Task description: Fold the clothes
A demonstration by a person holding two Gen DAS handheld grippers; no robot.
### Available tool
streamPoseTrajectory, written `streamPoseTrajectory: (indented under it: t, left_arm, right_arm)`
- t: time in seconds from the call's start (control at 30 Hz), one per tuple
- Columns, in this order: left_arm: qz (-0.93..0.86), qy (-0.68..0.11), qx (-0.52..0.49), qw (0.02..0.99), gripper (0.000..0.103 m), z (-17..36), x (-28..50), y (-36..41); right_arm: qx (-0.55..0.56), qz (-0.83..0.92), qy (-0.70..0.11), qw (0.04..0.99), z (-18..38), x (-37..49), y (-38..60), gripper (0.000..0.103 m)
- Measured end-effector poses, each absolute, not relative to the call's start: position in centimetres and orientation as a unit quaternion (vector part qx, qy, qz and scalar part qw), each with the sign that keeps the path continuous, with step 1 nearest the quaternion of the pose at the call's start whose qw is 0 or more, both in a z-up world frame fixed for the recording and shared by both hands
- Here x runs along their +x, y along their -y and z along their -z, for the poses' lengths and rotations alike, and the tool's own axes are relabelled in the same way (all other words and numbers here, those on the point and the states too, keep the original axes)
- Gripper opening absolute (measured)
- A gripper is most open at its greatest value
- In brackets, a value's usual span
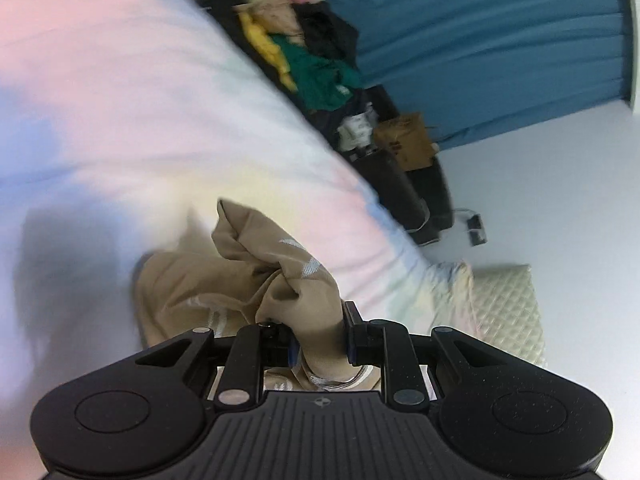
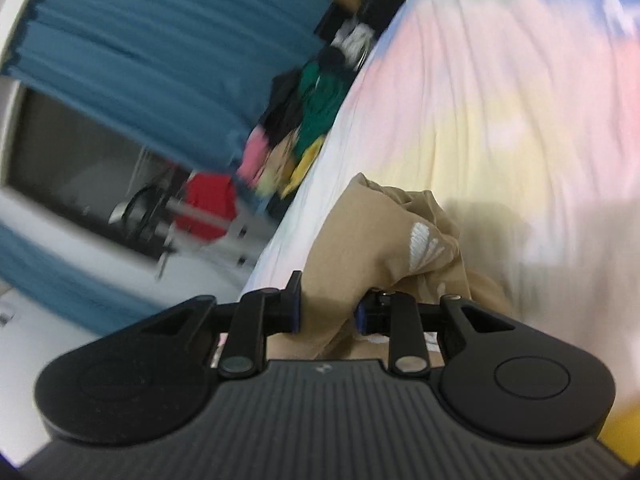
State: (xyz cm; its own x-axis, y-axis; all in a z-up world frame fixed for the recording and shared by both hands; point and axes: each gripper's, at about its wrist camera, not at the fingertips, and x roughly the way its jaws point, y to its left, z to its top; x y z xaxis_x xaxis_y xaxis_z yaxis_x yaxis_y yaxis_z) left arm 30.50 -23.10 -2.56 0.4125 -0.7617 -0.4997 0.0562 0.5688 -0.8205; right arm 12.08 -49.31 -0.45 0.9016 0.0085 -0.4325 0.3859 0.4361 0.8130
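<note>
Left gripper [image 1: 320, 338]: clenched on a bunched fold of the tan garment [image 1: 240, 284]. Cloth fills the gap between the two blue-edged fingers [image 1: 351, 334] and rises above them in a twisted peak. White printed marks show on the raised fold.

Right gripper [image 2: 328, 308]: also clamped on the tan garment [image 2: 372, 236]. A thick wad sits between the fingers [image 2: 295, 300]; a white striped logo shows on the fabric just past the grip.

Garment position: held at two points, crumpled, the rest of it lying on the bedsheet [image 1: 120, 100]. In the left view its lower part spreads flat on the sheet to the left of the gripper. It casts a soft shadow on the sheet in both views.

Bedsheet: pastel, with pink, blue, yellow and white patches, wrinkled. It takes up most of both views. Both pictures are blurred.

Beyond the bed edge: a pile of clothes [image 1: 304, 48], with pink, yellow, green and black items, lying along the far side. Near it a cardboard box [image 1: 404, 140] and dark objects I cannot identify. A blue curtain [image 1: 480, 40] hangs behind. A quilted cream pad [image 1: 508, 312] lies at the bed corner in the left view. In the right view, a red item [image 2: 210, 204] sits by a metal frame near the curtain; detail too blurred to tell more.
</note>
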Motion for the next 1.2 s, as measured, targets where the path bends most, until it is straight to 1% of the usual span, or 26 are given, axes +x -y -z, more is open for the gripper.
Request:
streamPoseTrajectory:
  t: [0.1,0.27,0.43,0.53,0.63,0.7,0.77,0.8,0.83,0.9,1.03,1.1,1.13,1.2]
  left_arm:
    - [0.303,-0.441,-0.380,0.754,0.023,0.9,33.6,27.3]
    - [0.340,-0.402,-0.343,0.778,0.023,1.3,35.1,32.5]
    - [0.345,-0.401,-0.252,0.810,0.023,7.0,33.0,33.1]
    - [0.338,-0.417,-0.209,0.817,0.023,11.5,29.8,31.6]
    - [0.338,-0.413,-0.158,0.831,0.026,14.4,27.4,30.5]
    - [0.333,-0.419,-0.132,0.835,0.033,15.8,26.7,30.1]
    - [0.333,-0.417,-0.118,0.837,0.036,16.4,26.3,29.8]
    - [0.335,-0.414,-0.108,0.839,0.042,16.0,25.9,29.7]
    - [0.332,-0.411,-0.095,0.844,0.045,15.4,25.6,29.6]
    - [0.321,-0.405,-0.067,0.853,0.062,13.8,24.7,29.6]
    - [0.320,-0.385,-0.037,0.865,0.074,8.8,22.8,29.0]
    - [0.319,-0.368,-0.033,0.873,0.087,6.0,21.1,28.1]
    - [0.316,-0.357,-0.025,0.879,0.089,4.7,20.4,27.9]
    - [0.309,-0.333,-0.009,0.891,0.099,2.3,18.7,27.4]
  right_arm:
    - [0.503,0.128,-0.185,0.835,1.5,13.2,50.8,0.028]
    - [0.476,0.150,-0.179,0.848,3.5,14.6,53.0,0.028]
    - [0.449,0.172,-0.173,0.860,5.6,15.9,55.2,0.028]
    - [0.458,0.186,-0.212,0.843,9.6,14.4,53.8,0.028]
    - [0.463,0.188,-0.230,0.835,12.5,12.4,51.9,0.028]
    - [0.467,0.191,-0.242,0.829,13.9,11.6,50.9,0.029]
    - [0.486,0.189,-0.245,0.817,14.5,11.3,51.4,0.030]
    - [0.489,0.190,-0.251,0.813,14.2,11.1,51.5,0.031]
    - [0.485,0.196,-0.263,0.811,13.5,10.7,51.3,0.031]
    - [0.471,0.208,-0.287,0.807,11.9,10.4,51.0,0.032]
    - [0.446,0.231,-0.298,0.812,8.2,8.5,50.2,0.032]
    - [0.434,0.234,-0.287,0.821,6.2,7.1,49.8,0.032]
    - [0.425,0.233,-0.282,0.828,5.1,6.5,49.5,0.032]
    - [0.405,0.229,-0.271,0.842,2.9,5.2,48.9,0.033]
